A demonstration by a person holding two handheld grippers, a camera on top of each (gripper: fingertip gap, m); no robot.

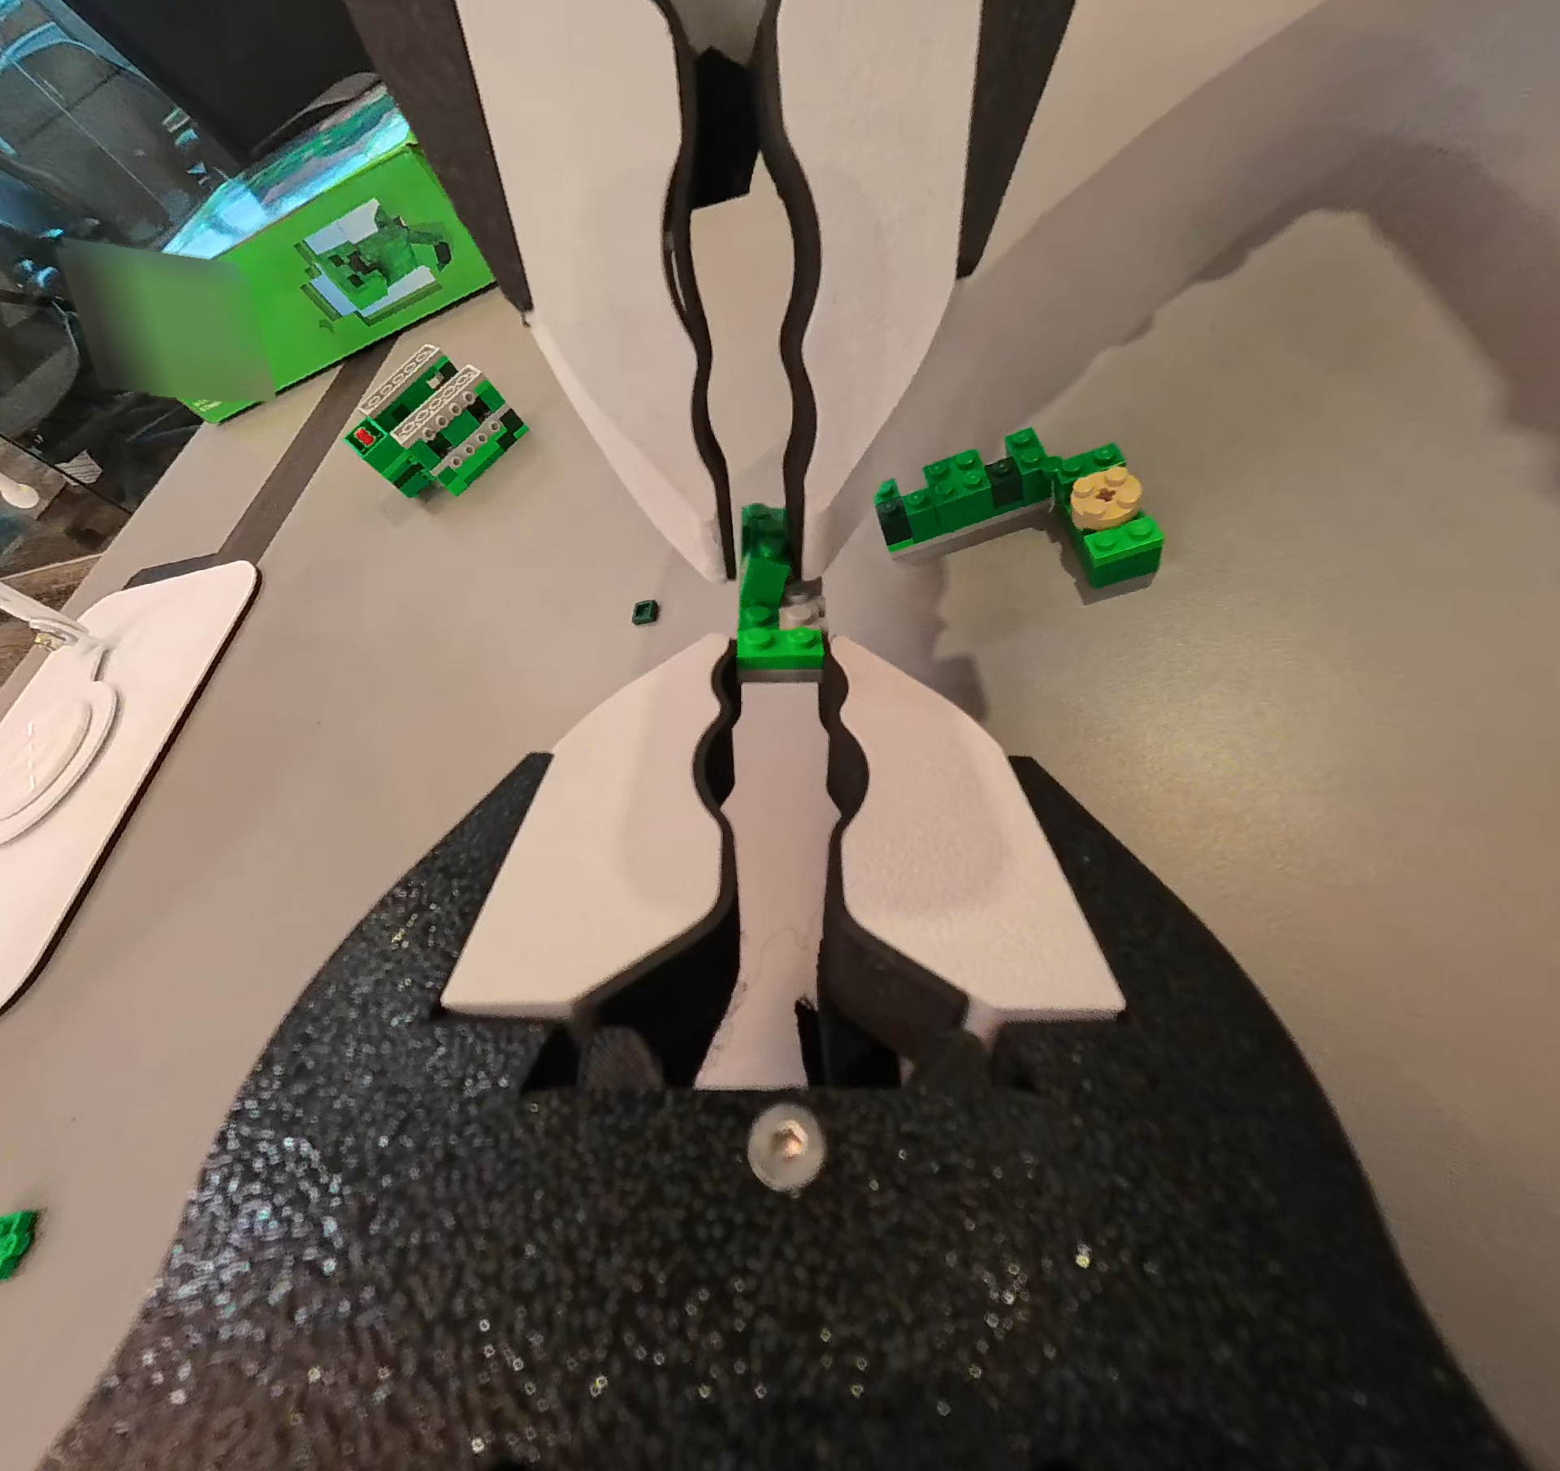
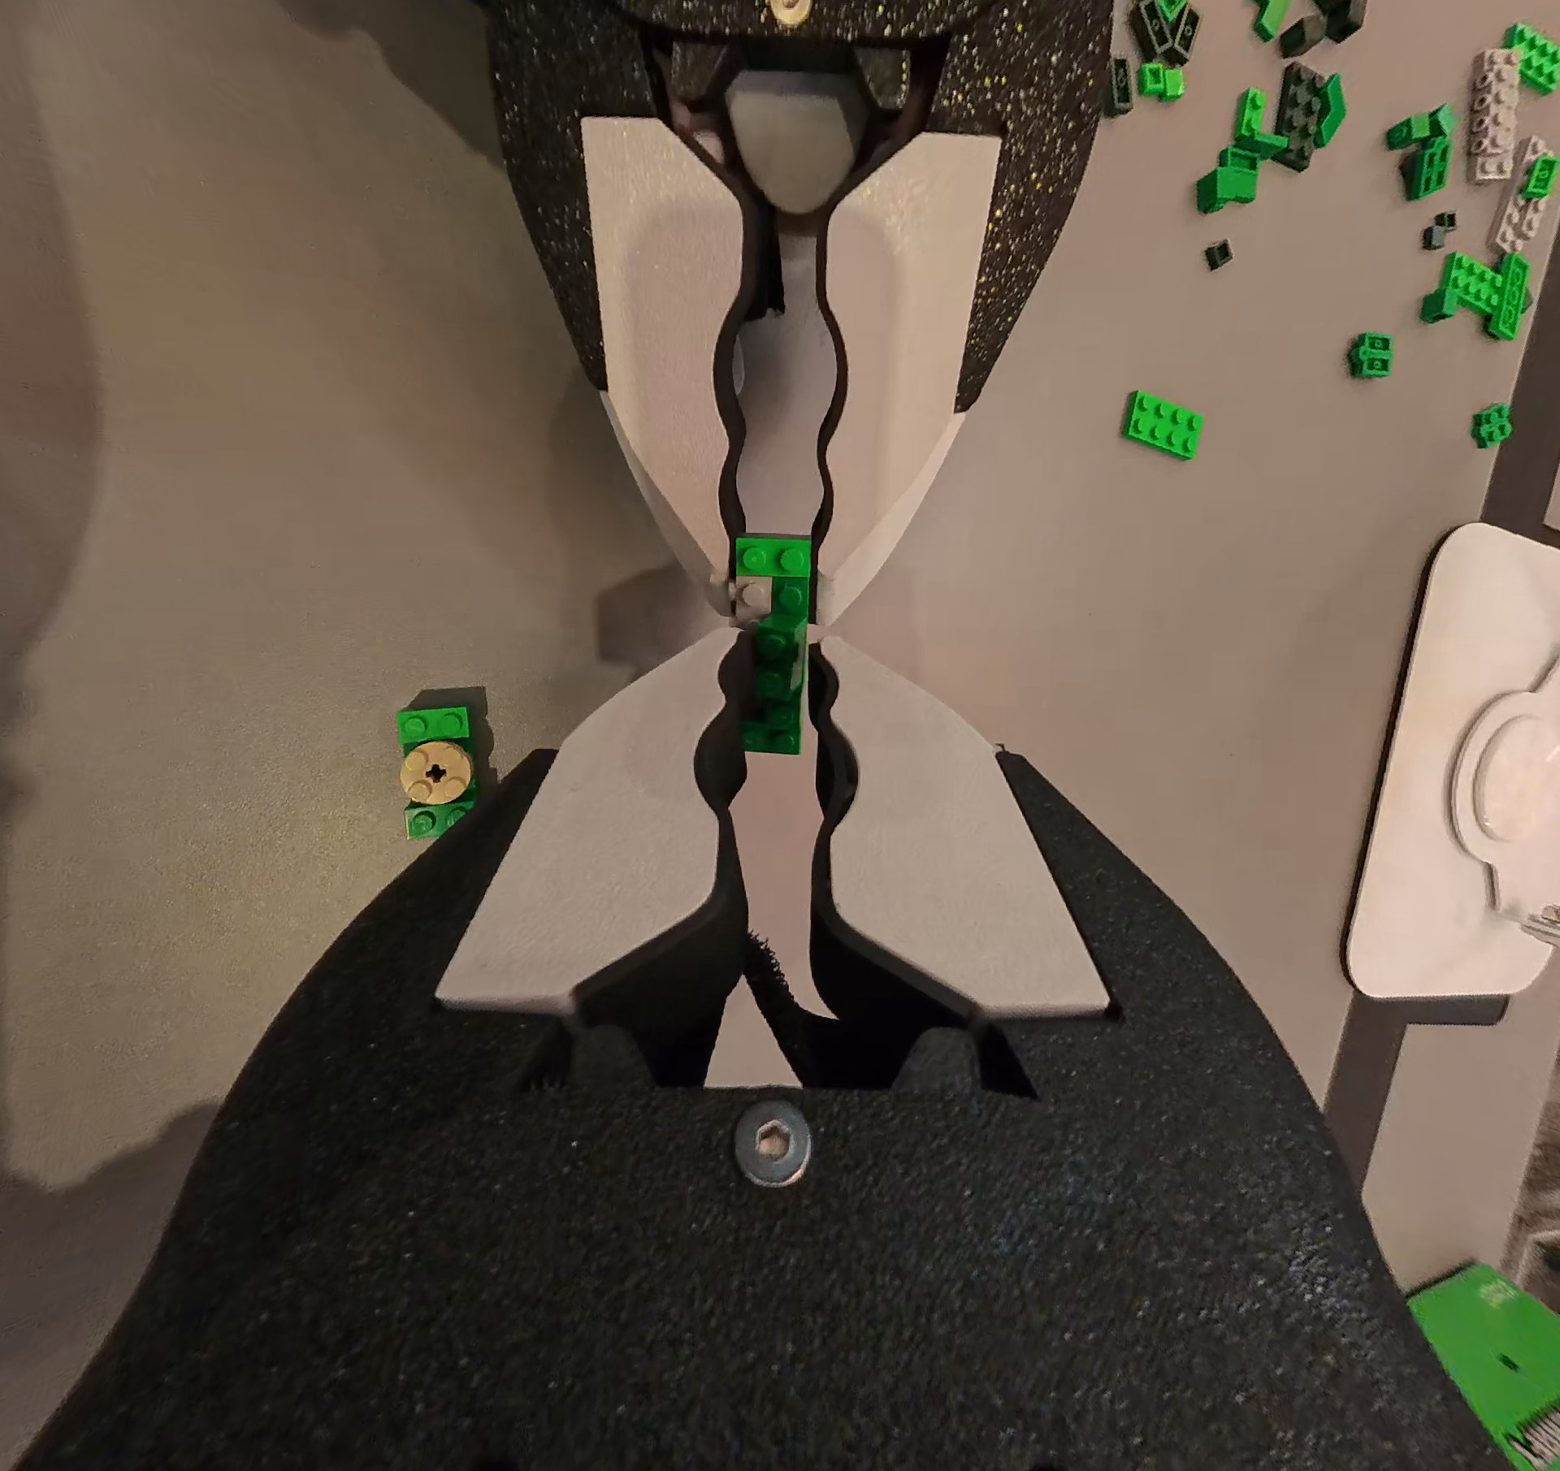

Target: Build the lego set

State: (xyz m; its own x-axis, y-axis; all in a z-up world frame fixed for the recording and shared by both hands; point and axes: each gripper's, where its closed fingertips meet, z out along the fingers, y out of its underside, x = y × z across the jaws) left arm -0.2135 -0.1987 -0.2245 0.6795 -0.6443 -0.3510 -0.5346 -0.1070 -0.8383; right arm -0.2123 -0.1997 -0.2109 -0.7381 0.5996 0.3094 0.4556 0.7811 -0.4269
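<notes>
Table (image 1: 1266, 840), grey and matte, carries everything here. Largest on it is the green set box (image 1: 338, 300), lying at the far left edge in the left wrist view; its flaps and contents cannot be made out, and a corner of it shows low right in the right wrist view. Beside it sits a white tray (image 2: 1435, 797) with a moulded round recess holding a clear plastic piece; nothing else in it can be told.

The two grippers meet tip to tip over the middle of the table. The left gripper (image 1: 781, 654) pinches one end of a small green sub-assembly (image 1: 772, 603), its jaws nearly closed on the bright green plate. The right gripper (image 2: 772, 671) clamps the other end of the same piece, fingers drawn in tight around the narrow green strip. A single light grey stud sits on the assembly between the two sets of tips.

An L-shaped green build (image 1: 1013, 502) with a tan round plate (image 1: 1106, 494) on top lies just right of the grippers, apart from them. A blocky green and grey build (image 1: 439, 426) rests near the box. Loose green, dark and grey bricks (image 2: 1351, 122) are scattered near the tray, with one flat green plate (image 2: 1163, 424) lying alone. A tiny dark green piece (image 1: 646, 609) lies just left of the tips.
</notes>
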